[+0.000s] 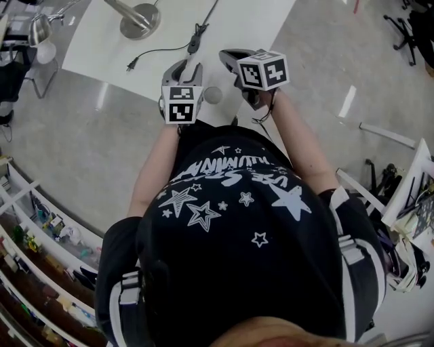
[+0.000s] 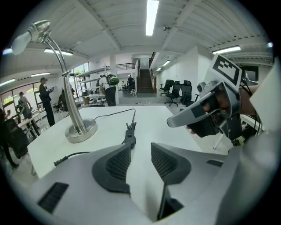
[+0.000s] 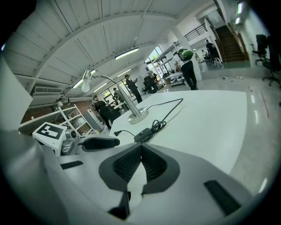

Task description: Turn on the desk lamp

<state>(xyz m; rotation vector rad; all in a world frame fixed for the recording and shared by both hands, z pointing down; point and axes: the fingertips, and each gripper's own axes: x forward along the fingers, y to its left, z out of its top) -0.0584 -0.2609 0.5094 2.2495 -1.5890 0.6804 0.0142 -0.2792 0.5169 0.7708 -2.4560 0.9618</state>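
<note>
A silver desk lamp stands on the white table (image 1: 271, 20), with its round base (image 1: 139, 20) (image 2: 81, 131) (image 3: 137, 115) far left and its curved neck ending in the head (image 2: 30, 34) (image 3: 86, 85). Its black cord carries an inline switch (image 1: 194, 45) (image 2: 129, 139) (image 3: 143, 134) and ends in a loose plug (image 1: 131, 66) (image 3: 116, 132) lying on the table. My left gripper (image 1: 187, 68) (image 2: 141, 150) hovers over the near table edge, open and empty, pointing at the switch. Beside it, my right gripper (image 1: 228, 57) (image 3: 141, 148) is shut with nothing held.
The table's near edge runs just under both grippers. Several people (image 2: 107, 90) (image 3: 188, 68) stand in the open hall beyond the table. Office chairs (image 2: 175, 92) sit at the back right, and shelving (image 1: 41, 271) lines the floor at my left.
</note>
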